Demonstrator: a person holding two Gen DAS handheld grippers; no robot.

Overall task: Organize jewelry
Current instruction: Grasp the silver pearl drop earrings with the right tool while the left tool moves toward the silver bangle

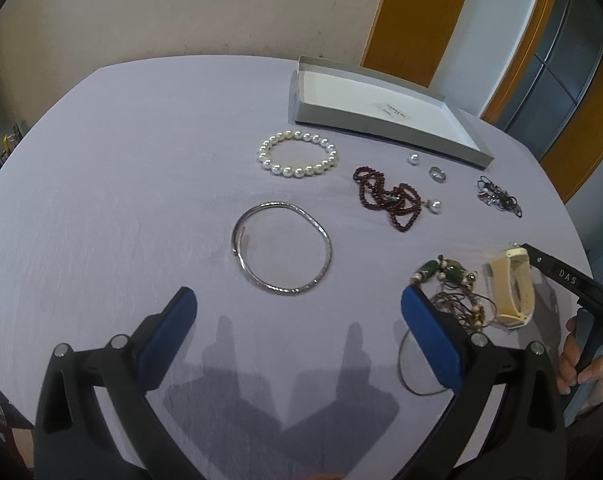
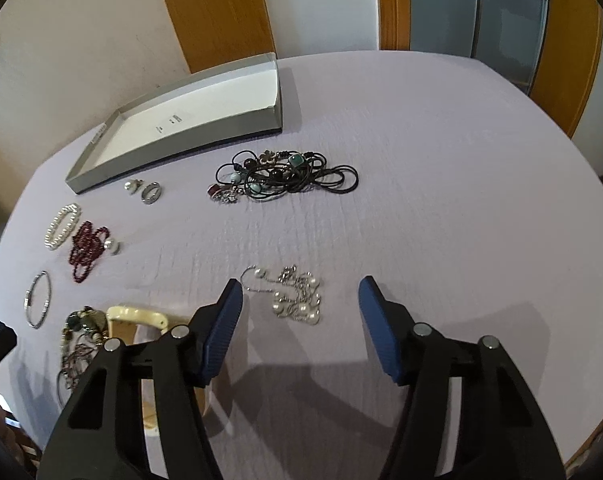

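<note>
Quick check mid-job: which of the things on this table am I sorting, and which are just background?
For the job: pearl bracelet, dark red bead strand, silver bangle, ring, silver pearl chain, black cord necklaces, cream watch, grey box.

Just there: tablecloth, wooden door frame.

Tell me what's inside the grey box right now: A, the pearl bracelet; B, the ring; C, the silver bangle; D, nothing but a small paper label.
D: the box shows only a bare white floor with a label; the pearl bracelet, bangle and ring all lie outside on the cloth.
</note>
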